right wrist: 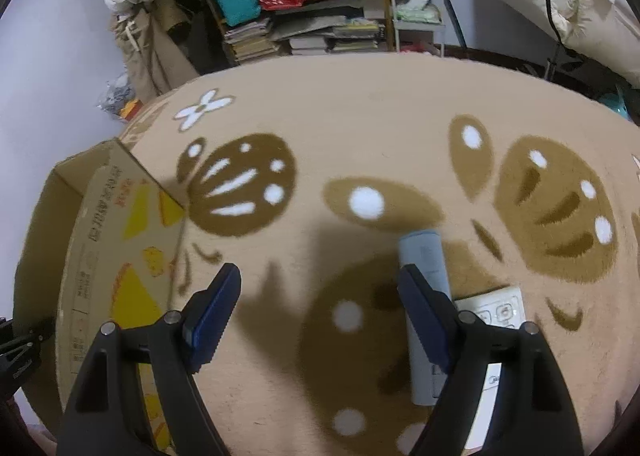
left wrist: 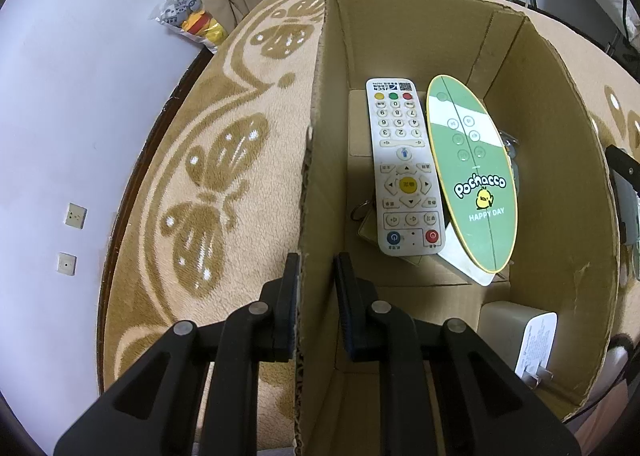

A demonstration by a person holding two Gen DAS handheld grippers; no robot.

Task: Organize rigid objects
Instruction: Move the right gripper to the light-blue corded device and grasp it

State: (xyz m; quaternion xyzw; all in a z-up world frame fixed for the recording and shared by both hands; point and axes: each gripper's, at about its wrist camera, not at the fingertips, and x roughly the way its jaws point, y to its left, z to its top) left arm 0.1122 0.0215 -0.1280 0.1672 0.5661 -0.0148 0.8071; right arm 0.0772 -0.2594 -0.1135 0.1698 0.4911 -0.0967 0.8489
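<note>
In the left wrist view, the left gripper (left wrist: 316, 280) straddles the near wall of the cardboard box (left wrist: 592, 256), one finger outside and one inside, the jaws clenched on that wall or very nearly so, as if steadying the box. The box stands on a beige blanket (left wrist: 224, 192) with brown butterfly patterns. Inside it lie a white remote control (left wrist: 404, 168) and, just beside it and partly overlapping, a green oval board (left wrist: 476, 176) printed with a yellow cartoon figure; a key ring (left wrist: 362, 210) peeks out from under the remote, and a white charger plug (left wrist: 524, 340) sits in the near corner. So several rigid things appear already gathered. In the right wrist view, the right gripper (right wrist: 320, 288) hovers over the blanket with its jaws spread wide and nothing between them. A pale blue-grey slim object (right wrist: 424, 256), perhaps another remote, lies on the blanket just beside the right finger, partly hidden behind it, and a white flat item with buttons (right wrist: 496, 308) lies near it. The box shows at the left edge of this view, well apart from both. The task seems partway done: at least these two items are left outside, and the slim object looks the likeliest next pick.
</note>
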